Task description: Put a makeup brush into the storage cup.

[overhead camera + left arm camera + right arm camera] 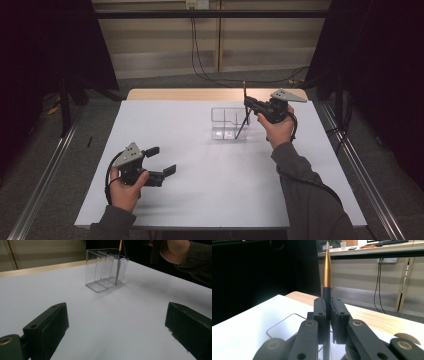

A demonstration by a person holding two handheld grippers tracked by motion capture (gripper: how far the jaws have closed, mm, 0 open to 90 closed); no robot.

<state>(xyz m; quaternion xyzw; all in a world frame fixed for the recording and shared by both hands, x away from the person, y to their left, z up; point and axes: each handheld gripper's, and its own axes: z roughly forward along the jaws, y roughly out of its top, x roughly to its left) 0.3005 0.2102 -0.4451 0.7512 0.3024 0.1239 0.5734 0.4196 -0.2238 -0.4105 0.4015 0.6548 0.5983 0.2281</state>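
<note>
Right hand-held gripper clamped on brush over clear organizer

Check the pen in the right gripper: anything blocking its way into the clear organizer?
Nothing visible blocks it. The right gripper is shut on the pen, whose lower end already sits inside the right-hand compartment of the clear organizer. No other item shows in that compartment. The left gripper rests open, well apart, over the table.
</note>
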